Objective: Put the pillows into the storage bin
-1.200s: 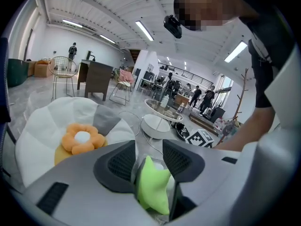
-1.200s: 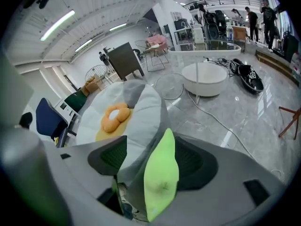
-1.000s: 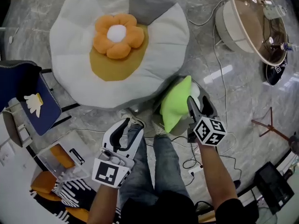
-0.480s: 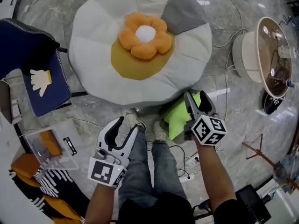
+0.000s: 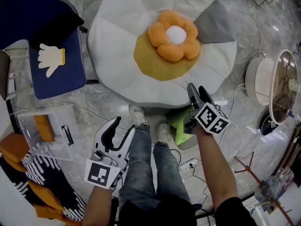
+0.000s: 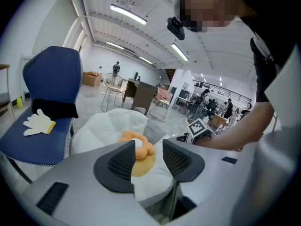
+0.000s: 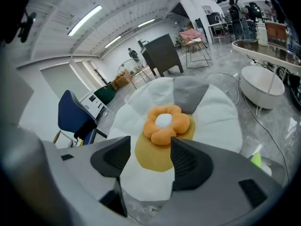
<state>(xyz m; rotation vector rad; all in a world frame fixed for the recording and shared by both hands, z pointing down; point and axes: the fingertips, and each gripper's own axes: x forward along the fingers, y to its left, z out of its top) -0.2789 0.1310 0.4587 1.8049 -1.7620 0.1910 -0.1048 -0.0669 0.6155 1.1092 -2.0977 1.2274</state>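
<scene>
Plump orange flower pillow (image 5: 173, 41) on round, soft white cushion (image 5: 120, 36)

A flower pillow (image 5: 173, 41) lies on a large cushion (image 5: 117, 46), far centre. Left of it stands a chair (image 5: 61, 76) with a glove (image 5: 51, 59) on its seat; nearer left, a bin (image 5: 56, 111).
</scene>
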